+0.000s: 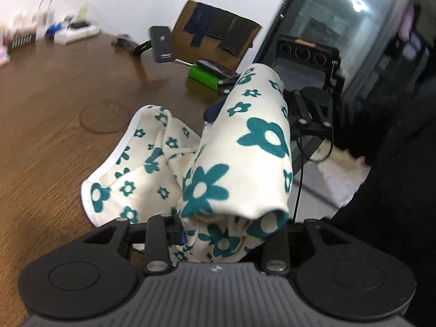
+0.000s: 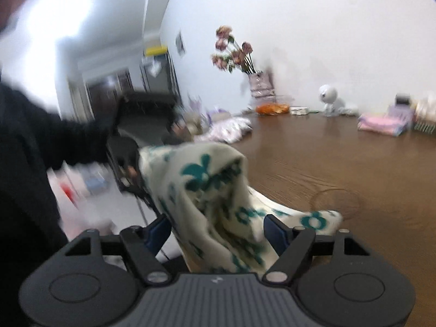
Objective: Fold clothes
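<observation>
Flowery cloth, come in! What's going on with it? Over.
Left gripper shut on cloth, bunched and lifted. Right gripper open, cloth between fingers. Table ahead bare.

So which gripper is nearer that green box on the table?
Left. The green box lies just ahead of the left gripper, past the cloth. The right gripper's view doesn't show it.

White walls [image 2: 327,27], brown wooden table [image 1: 54,109], glaring ceiling light [image 2: 68,8], dark glass door [image 1: 340,21].

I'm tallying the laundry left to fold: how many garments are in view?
1: the floral garment, bunched between the left gripper and the right gripper, trailing onto the wooden table. Its folds could hide others.
</observation>
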A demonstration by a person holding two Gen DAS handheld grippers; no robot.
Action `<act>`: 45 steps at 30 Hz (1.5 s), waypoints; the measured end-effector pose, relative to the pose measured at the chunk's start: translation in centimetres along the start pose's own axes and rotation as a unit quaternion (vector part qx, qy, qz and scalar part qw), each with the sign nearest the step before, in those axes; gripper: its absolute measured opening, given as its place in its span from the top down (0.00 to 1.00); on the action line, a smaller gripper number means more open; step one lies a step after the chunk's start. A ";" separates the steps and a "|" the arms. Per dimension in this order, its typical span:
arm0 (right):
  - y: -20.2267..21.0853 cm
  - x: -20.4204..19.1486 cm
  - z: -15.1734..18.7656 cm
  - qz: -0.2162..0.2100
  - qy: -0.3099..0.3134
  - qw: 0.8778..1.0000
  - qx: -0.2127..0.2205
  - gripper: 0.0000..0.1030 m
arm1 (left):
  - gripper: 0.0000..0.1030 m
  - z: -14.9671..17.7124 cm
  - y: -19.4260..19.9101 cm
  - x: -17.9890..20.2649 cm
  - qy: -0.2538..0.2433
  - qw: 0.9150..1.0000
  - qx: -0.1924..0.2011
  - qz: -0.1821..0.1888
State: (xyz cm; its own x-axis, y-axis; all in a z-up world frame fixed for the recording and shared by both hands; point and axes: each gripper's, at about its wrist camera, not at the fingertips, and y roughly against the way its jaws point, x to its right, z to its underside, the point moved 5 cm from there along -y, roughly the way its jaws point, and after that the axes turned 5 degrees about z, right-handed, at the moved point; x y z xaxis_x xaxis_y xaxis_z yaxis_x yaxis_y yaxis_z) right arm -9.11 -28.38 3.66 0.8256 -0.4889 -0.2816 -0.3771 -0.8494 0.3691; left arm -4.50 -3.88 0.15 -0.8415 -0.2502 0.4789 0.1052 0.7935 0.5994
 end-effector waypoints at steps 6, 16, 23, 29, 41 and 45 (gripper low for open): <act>-2.9 4.8 -0.4 -0.011 -0.208 0.977 -0.037 0.66 | 0.24 -0.6 0.7 -3.6 0.087 0.996 0.012 -0.034; -6.9 7.8 -1.7 0.027 -0.308 0.942 -0.129 0.69 | 0.10 -0.2 7.1 -1.2 0.017 0.966 0.072 -0.246; -8.6 8.8 -1.0 0.065 -0.353 0.922 -0.148 0.60 | 0.23 -3.7 3.3 2.6 -0.014 0.961 0.130 -0.243; -4.8 8.5 -1.6 0.140 -0.319 0.933 -0.095 0.55 | 0.39 -3.2 0.0 -1.2 0.058 0.959 0.076 -0.268; -7.3 3.7 -0.8 0.271 -0.128 0.953 -0.036 0.72 | 0.34 -2.0 -0.1 -2.8 0.087 0.961 0.092 -0.246; -5.7 3.0 -1.8 0.277 -0.130 0.952 -0.009 0.67 | 0.25 -1.9 1.9 -1.5 0.095 0.947 0.133 -0.276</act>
State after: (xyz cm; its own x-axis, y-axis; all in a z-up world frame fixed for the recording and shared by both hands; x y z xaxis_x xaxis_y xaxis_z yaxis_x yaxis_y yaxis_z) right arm -3.71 -24.64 2.32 0.3688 -0.8959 -0.2475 -0.7153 -0.4436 0.5399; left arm -2.01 -3.06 1.78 -0.6167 -0.7425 0.2614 -0.4814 0.6185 0.6211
